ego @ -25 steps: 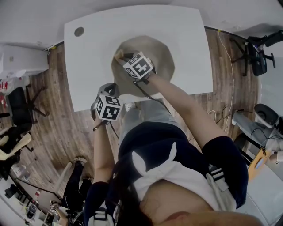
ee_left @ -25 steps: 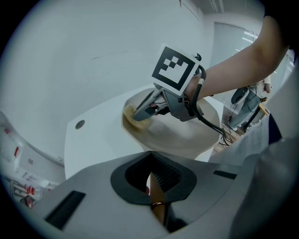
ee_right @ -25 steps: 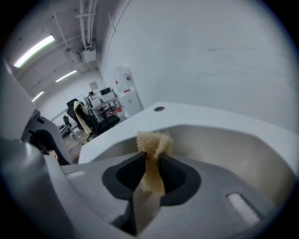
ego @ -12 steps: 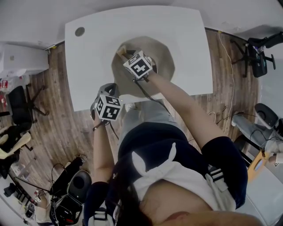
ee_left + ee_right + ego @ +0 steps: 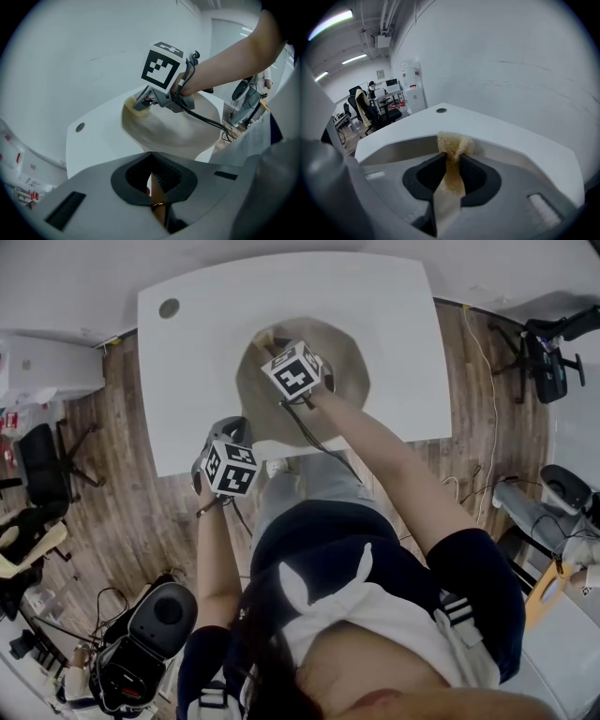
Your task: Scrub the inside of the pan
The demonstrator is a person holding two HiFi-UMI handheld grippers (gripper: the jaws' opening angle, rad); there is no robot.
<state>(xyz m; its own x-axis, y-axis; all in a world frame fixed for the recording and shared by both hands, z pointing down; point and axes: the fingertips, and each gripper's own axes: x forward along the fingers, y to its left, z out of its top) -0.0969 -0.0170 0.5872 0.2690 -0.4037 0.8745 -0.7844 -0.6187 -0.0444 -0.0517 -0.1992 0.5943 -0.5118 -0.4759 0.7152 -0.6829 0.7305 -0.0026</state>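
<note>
While your left gripper (image 5: 151, 161) has stayed put at the near-left edge of the table (image 5: 187, 381), your right gripper (image 5: 451, 157) has slid a little farther from you over the last second. It has carried the scrubbing pad (image 5: 452, 143) from the left side of the pan (image 5: 342, 381) round to its far-left wall. The pan itself has not shifted on the white table.

I read that as a stroke in progress. The far-left wall is being worked now, and the right and near parts of the inside still look due for a pass.

Your right jaws are pinching the tan, fibrous pad, which bulges out past the tips against the pan's inner wall. Your left jaws are pressed together on a slim tan piece with a metal ring (image 5: 158, 205). I take this to be the pan's handle (image 5: 154, 187), though its join to the bowl is hidden.

If so, the pan's long axis runs from near-left to far-right, with the handle pointing back toward you and the open bowl facing up. The pan sits mid-table, nearer the near edge.
</note>
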